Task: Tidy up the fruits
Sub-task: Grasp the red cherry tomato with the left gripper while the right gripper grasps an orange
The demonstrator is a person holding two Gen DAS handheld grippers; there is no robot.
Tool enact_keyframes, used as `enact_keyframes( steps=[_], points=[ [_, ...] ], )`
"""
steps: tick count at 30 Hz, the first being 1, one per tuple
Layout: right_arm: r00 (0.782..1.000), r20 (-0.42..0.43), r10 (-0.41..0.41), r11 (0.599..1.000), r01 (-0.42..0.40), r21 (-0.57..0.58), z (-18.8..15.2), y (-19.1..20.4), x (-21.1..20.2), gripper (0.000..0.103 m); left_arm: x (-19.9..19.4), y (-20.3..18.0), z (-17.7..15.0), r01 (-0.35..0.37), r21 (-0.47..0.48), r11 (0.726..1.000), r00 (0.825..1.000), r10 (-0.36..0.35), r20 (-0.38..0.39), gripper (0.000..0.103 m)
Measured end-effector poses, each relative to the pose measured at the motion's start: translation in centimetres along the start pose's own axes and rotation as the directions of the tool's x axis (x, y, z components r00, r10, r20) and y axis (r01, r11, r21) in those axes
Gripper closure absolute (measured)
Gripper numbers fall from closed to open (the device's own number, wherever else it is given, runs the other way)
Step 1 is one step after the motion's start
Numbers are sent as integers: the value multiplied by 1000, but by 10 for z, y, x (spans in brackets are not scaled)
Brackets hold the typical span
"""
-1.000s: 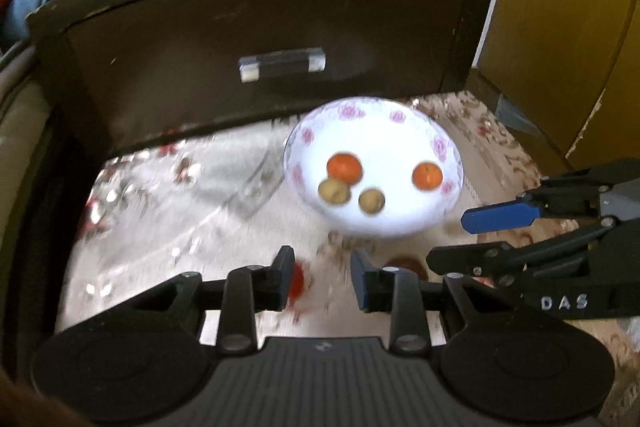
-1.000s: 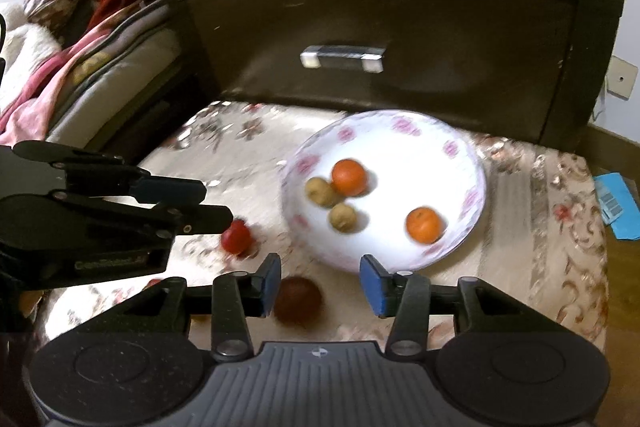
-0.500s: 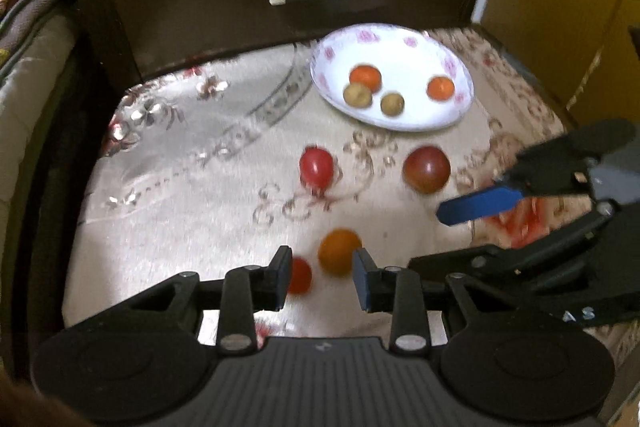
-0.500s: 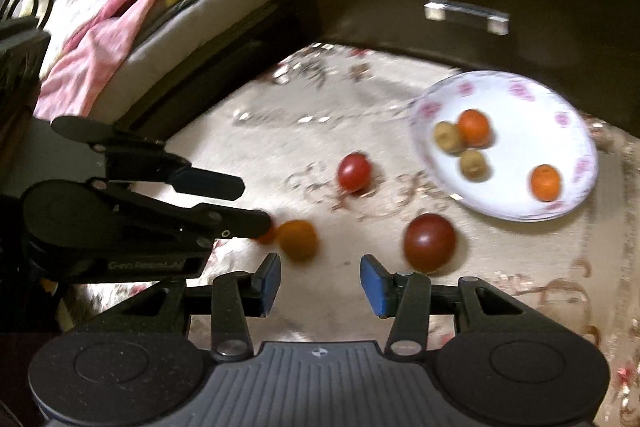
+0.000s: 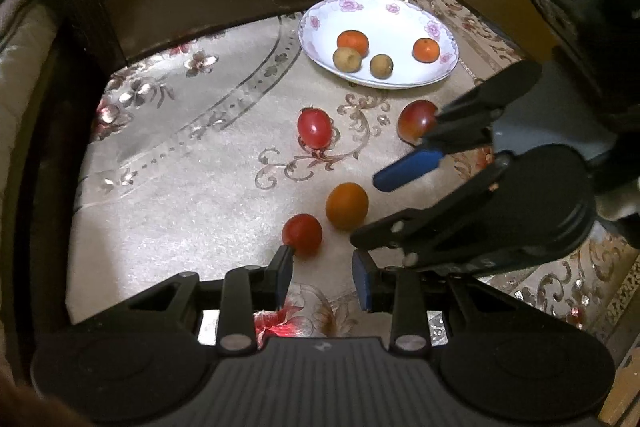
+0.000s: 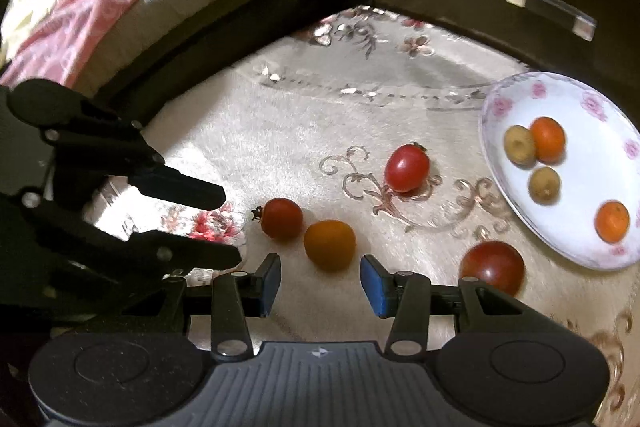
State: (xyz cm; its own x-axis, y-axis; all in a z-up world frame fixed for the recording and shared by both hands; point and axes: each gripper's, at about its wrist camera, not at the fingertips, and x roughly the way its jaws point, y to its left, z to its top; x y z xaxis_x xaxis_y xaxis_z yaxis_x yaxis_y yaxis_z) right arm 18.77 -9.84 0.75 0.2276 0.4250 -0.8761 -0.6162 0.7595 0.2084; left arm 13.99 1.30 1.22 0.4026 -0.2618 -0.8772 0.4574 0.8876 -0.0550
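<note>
Orange fruit (image 6: 329,245) lies at 12 o'clock just ahead of the right gripper (image 6: 320,283), jaws open; left gripper (image 5: 322,277) jaws also open.

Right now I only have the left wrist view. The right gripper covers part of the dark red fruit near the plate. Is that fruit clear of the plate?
Observer: Yes. In the right wrist view the dark red fruit lies whole on the cloth, with a gap to the plate rim.
Operator: What is the right gripper lined up on?
Observer: The orange fruit. It sits just ahead of the right gripper, in line with the gap between its open fingers, not gripped.
Operator: And my left gripper, seen from the side?
Observer: The left gripper is open and empty, pointing at the small red tomato, whose stem faces it.
</note>
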Motion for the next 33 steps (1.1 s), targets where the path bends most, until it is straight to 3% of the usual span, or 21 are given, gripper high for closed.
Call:
enact_keyframes(
  steps=[7,11,14,23,33],
  points=[
    [1000,-25,-5,1000,5,-19,10,-5,20,64,10,7,1,10,-13,1000,1000,-10,-21,63],
    [999,-44,-6,999,4,-41,7,-3,25,75,20,5,3,6,4,1000,999,-6,-39,63],
    [999,-42,-6,1000,5,-30,5,-7,23,77,27,5,5,-3,10,1000,999,3,-49,63],
    [999,-28,-28,1000,28,-8,-4,-19,-3,77,36,7,13,-32,15,999,999,32,-34,63],
    [997,-70,-42,998,45,33,-36,-19,-37,77,44,5,22,-71,23,997,997,71,-24,62]
  ],
)
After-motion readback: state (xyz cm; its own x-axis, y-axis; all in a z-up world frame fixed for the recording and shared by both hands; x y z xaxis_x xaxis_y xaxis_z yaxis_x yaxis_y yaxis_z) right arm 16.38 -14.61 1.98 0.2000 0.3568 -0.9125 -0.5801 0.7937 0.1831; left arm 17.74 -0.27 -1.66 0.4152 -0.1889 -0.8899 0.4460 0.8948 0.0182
